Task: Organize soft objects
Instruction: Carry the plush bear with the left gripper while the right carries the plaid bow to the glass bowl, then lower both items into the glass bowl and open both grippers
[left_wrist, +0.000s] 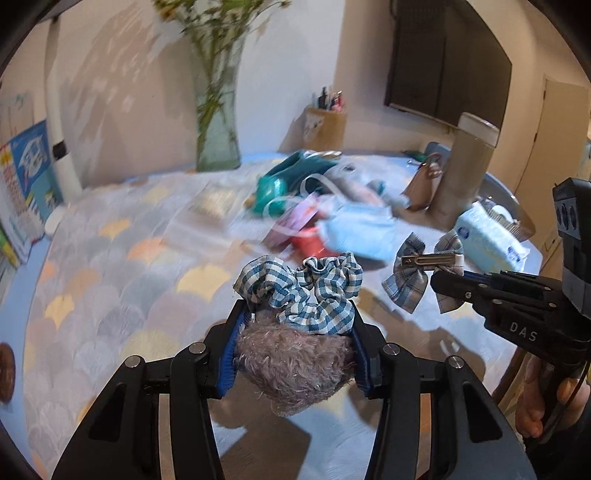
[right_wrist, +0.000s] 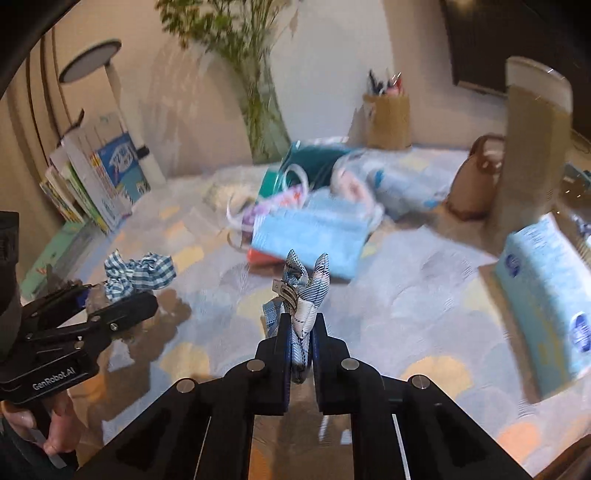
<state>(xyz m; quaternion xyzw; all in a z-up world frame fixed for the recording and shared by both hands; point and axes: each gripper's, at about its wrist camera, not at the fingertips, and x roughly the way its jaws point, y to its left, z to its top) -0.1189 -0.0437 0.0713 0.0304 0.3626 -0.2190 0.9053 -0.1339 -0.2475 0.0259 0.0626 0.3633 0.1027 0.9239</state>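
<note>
Gingham scrunchie (left_wrist: 306, 291) and fuzzy scrunchie (left_wrist: 291, 365) sit clamped in the left hand-held gripper (left_wrist: 295, 347); right hand-held gripper (right_wrist: 300, 350), beside it, pinches the plaid bow clip (right_wrist: 303, 291) above the worktop (right_wrist: 424, 295).

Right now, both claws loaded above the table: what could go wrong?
1. The left claw grips the fuzzy lilac scrunchie; the blue gingham scrunchie seems only partly caught at the tips and could slip off.
2. The right claw pinches the plaid bow clip by a fabric edge; the metal clip hangs free, so it may twist or drop.
3. The tall beige cylinder stands close by; a wide swing could topple it.
</note>
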